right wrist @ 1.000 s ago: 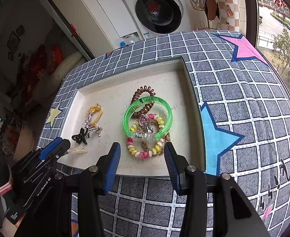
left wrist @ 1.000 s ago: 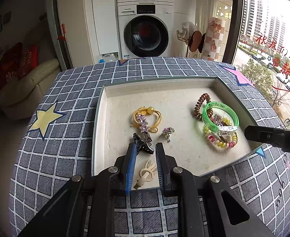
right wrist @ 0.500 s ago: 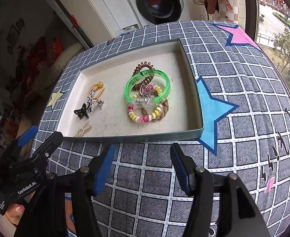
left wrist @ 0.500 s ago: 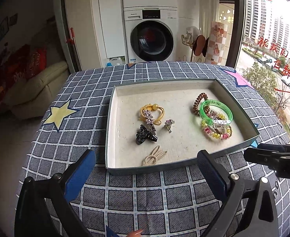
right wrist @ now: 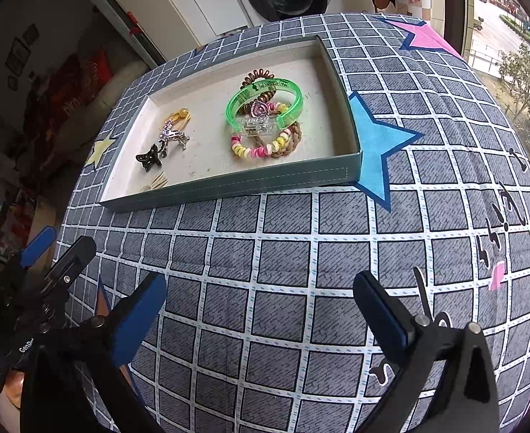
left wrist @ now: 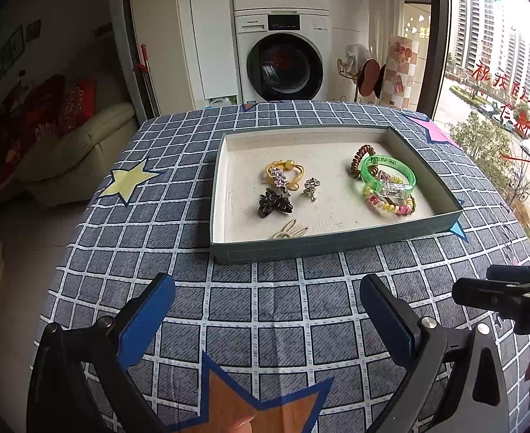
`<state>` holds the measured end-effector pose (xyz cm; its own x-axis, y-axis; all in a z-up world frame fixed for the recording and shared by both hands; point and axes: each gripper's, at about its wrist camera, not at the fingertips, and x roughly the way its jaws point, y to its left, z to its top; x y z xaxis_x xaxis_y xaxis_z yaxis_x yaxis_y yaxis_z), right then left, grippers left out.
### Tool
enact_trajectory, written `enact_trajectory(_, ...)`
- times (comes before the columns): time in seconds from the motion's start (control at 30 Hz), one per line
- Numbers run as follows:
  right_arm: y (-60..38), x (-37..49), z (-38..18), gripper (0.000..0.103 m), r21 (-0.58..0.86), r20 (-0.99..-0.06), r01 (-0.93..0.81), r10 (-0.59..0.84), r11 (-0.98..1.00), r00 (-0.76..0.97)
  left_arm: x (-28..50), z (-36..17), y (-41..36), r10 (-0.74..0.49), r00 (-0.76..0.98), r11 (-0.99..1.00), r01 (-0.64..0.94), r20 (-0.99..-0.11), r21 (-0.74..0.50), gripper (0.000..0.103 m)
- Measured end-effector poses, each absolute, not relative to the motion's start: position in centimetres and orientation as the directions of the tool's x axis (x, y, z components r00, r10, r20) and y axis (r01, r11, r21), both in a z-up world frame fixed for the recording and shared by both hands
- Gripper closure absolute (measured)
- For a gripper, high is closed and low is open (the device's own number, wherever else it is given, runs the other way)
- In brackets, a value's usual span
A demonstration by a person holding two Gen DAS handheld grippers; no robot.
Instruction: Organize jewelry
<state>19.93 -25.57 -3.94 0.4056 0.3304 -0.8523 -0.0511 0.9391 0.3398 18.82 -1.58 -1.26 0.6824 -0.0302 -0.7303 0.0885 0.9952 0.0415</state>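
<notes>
All visible jewelry lies inside the shallow grey-green tray [left wrist: 301,249] on the checked-cloth counter [left wrist: 265,306]; task appears complete. Left tongs [left wrist: 266,315] and right tongs [right wrist: 261,312]: wide open, empty.

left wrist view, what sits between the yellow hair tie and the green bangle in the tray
In the left wrist view, one small silver sparkly clip lies on the tray's pale floor between the yellow hair tie and the translucent green bangle; otherwise bare.

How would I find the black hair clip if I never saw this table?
Find the shallow teal tray on the checked tablecloth. In its left half, below the yellow hair tie, lies the black claw clip. It is the only black, glossy piece there.
</notes>
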Motion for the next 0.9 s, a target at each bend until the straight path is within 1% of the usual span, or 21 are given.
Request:
enact_trajectory(0.17, -25.4, 18.0, -3.9, 0.0, 0.3, -0.866, -0.048, 0.293, 0.953, 0.407, 16.6, -1.4, -1.4, -0.014, 0.69, 0.996, 0.074, -0.723, 0.051, 0.0)
enact_trajectory(0.37, -25.5, 15.0, -3.4, 0.0, 0.228, -0.857, -0.014, 0.207, 0.974, 0.471, 14.3, -1.1, -0.8, 0.001, 0.7, 0.999, 0.037, -0.714, 0.038, 0.0)
enact_trajectory(0.57, -25.4, 12.0, -2.2, 0.0, 0.164, -0.818, 0.015, 0.128, 0.986, 0.561, 12.1, -0.2, -0.5, 0.011, 0.722, 0.999, 0.02, -0.692, 0.037, 0.0)
enact_trajectory(0.7, -25.1, 10.4, -1.0, 0.0, 0.137, -0.781, 0.026, 0.092, 0.99, 0.618, 10.9, 0.4, -0.3, -0.003, 0.734, 1.0, 0.02, -0.68, 0.017, 0.0)
enact_trajectory(0.9, -24.5, 8.3, 0.9, 0.0, 0.102, -0.724, 0.028, 0.055, 0.994, 0.687, 9.3, 1.4, -1.0, 0.012, 0.765, 0.998, 0.028, -0.644, 0.053, 0.0)
